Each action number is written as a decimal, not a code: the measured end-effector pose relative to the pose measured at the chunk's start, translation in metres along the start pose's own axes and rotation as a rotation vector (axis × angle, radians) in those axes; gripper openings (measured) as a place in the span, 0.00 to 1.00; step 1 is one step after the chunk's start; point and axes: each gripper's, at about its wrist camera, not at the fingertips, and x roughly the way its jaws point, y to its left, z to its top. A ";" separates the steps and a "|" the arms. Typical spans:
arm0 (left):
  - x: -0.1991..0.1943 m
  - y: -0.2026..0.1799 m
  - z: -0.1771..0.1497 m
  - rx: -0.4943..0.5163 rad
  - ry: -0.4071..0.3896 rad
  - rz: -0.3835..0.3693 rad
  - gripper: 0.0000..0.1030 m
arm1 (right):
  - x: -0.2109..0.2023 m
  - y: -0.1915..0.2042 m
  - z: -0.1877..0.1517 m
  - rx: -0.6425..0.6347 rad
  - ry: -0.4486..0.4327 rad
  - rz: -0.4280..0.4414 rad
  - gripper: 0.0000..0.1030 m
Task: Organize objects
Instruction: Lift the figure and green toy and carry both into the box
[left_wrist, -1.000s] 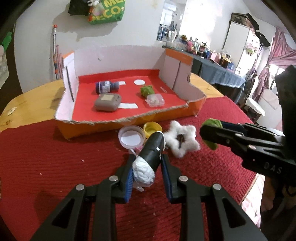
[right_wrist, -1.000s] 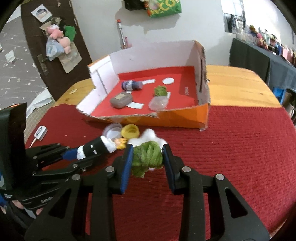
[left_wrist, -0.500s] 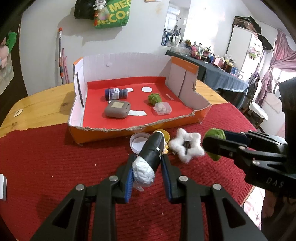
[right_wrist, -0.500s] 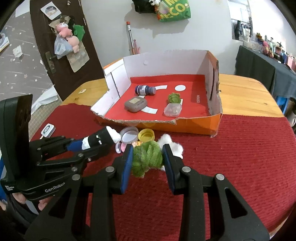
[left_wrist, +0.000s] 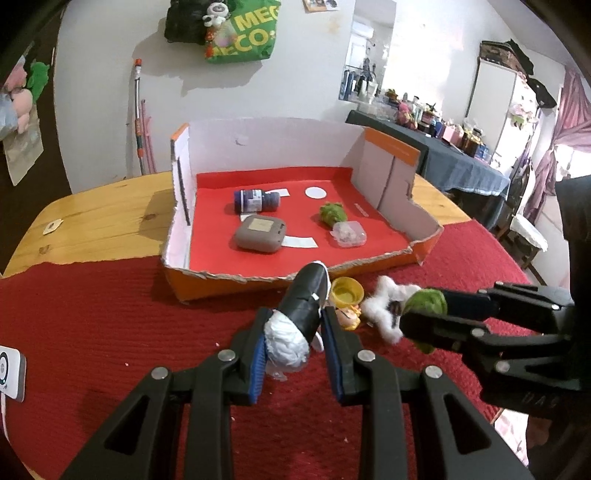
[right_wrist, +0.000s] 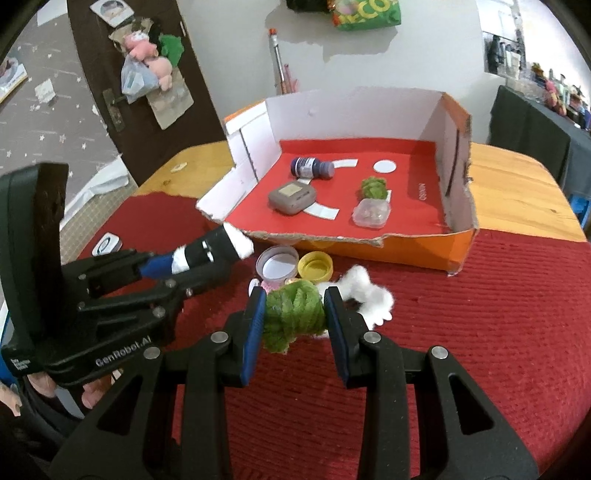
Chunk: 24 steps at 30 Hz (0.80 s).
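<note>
Left wrist view: your left tongs (left_wrist: 295, 345) clamp a black roll with white ends (left_wrist: 301, 314), held above the red cloth (left_wrist: 92, 332) before the orange box (left_wrist: 421, 247). Your right tongs (right_wrist: 295, 314) pinch a green yarn ball (right_wrist: 293, 314) over the white fluffy star (right_wrist: 369, 291), near two lids on the bench.

White walls (left_wrist: 92, 110), a dark door (right_wrist: 122, 92) at left, a pink curtain (left_wrist: 554, 147) by a bright window, wooden tabletop (left_wrist: 103, 221).
</note>
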 end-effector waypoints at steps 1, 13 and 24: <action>0.000 0.001 0.001 -0.001 -0.001 0.000 0.28 | 0.002 0.002 0.001 -0.007 0.008 -0.004 0.30; -0.001 0.015 0.013 -0.003 -0.014 -0.003 0.28 | 0.012 0.005 0.008 0.006 0.039 0.008 0.30; 0.001 0.021 0.031 -0.007 -0.009 -0.007 0.28 | 0.007 0.004 0.028 -0.001 0.022 0.004 0.30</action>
